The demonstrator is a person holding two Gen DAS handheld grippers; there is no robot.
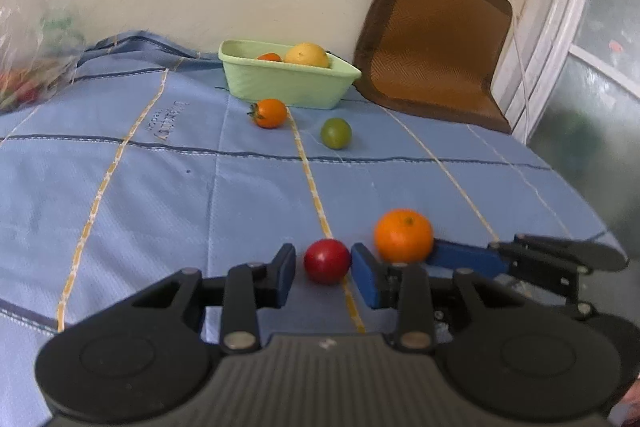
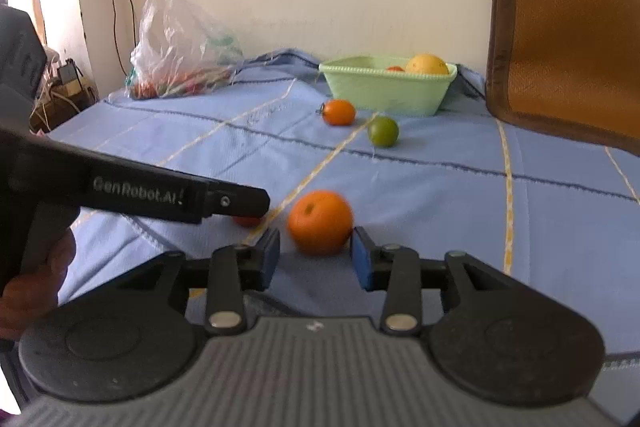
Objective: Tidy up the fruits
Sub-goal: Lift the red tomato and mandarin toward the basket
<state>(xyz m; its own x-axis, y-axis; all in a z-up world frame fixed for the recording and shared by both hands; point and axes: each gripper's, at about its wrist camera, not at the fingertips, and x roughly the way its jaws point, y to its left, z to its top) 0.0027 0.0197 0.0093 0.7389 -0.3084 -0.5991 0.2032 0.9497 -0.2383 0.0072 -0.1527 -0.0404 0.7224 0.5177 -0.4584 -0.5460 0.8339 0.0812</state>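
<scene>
On the blue cloth surface (image 1: 160, 187) my left gripper (image 1: 323, 267) spreads its fingers around the red tomato (image 1: 327, 260) and my right gripper (image 2: 316, 255) brackets the orange (image 2: 320, 221) — both unclamped, lined up toward the green basket (image 1: 280, 83) at upper centre.

A small glossy red tomato (image 1: 327, 260) is seen on the blue cloth, with a larger orange (image 1: 403, 235) just beside it to the right. Farther back, an orange tomato (image 1: 270, 113) with a green stem is laid near a round green tomato (image 1: 336, 133), the two apart. Behind them a pale green basket (image 1: 280, 83) is set near the wall; a yellow citrus (image 1: 307, 55) and a small orange fruit (image 1: 269, 57) are held inside it
</scene>
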